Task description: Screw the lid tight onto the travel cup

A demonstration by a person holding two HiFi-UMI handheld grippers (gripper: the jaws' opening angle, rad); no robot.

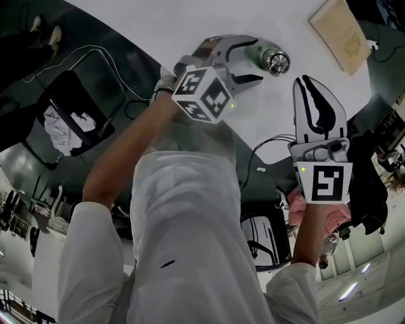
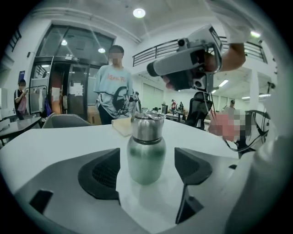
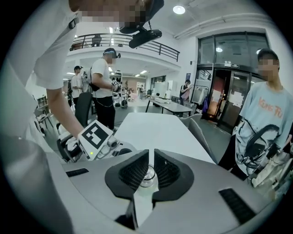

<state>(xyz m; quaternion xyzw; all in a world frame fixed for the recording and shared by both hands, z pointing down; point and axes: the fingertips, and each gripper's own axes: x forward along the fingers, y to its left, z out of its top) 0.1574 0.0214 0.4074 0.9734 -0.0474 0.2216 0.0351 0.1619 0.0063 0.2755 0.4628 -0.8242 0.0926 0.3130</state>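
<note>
White tabletop (image 2: 59,141), bare surface sound. Glass doors (image 2: 68,87) behind. Railed balcony (image 2: 151,50) overhead. Ceiling light (image 2: 139,13) lit. Black office chair (image 1: 69,95) on dark floor (image 1: 38,149).

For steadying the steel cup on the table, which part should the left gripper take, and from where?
Probably the cup's round body below the lid, from the side: it stands upright between the open left gripper's fingers, leaving the lid free.

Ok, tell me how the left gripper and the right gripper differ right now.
The left gripper has its jaws wide apart; the right gripper has them shut together. The left gripper has the travel cup just off its tips, in line with the gap; the right gripper sits farther from it, to the side. Shared: neither touches the cup, and both are empty.
</note>
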